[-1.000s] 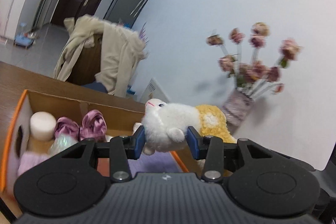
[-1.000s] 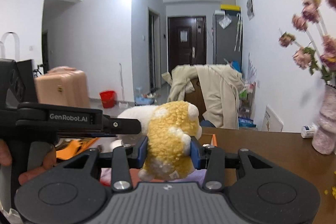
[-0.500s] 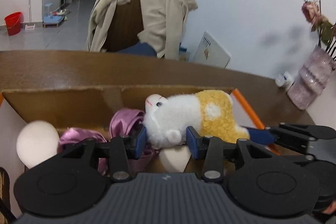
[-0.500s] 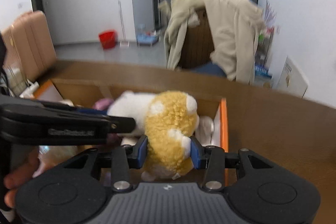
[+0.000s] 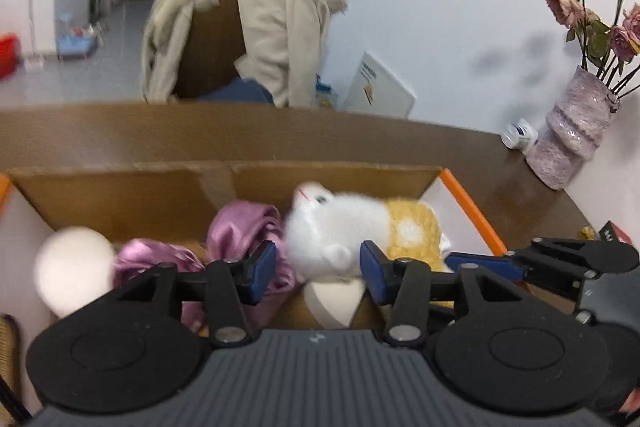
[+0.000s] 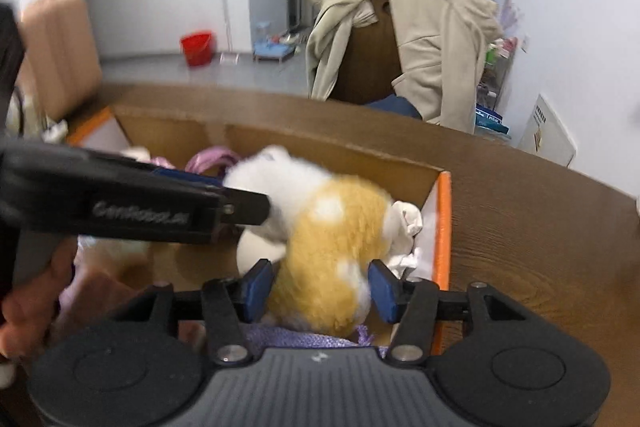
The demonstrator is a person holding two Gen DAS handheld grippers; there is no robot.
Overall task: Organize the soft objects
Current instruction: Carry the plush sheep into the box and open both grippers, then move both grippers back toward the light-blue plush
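Observation:
A white and yellow plush toy lies over the open cardboard box, blurred as if dropping in. My left gripper straddles its white head. The jaws are opening, with a gap beside each blue pad. My right gripper straddles the toy's yellow body. Its jaws are opening too, and the pads no longer squeeze the fur. In the box lie purple satin scrunchies, a white round puff, a white wedge sponge, a white cloth and a purple knit piece.
The box's orange rim sits on a brown wooden table. A vase of dried flowers and a small white bottle stand at the table's right end. Behind is a chair draped with a beige coat. A hand holds the left gripper.
Both grippers came down together with the plush toy from above the table into the box. Their jaws, shut on the toy before, have widened and the toy is loose.

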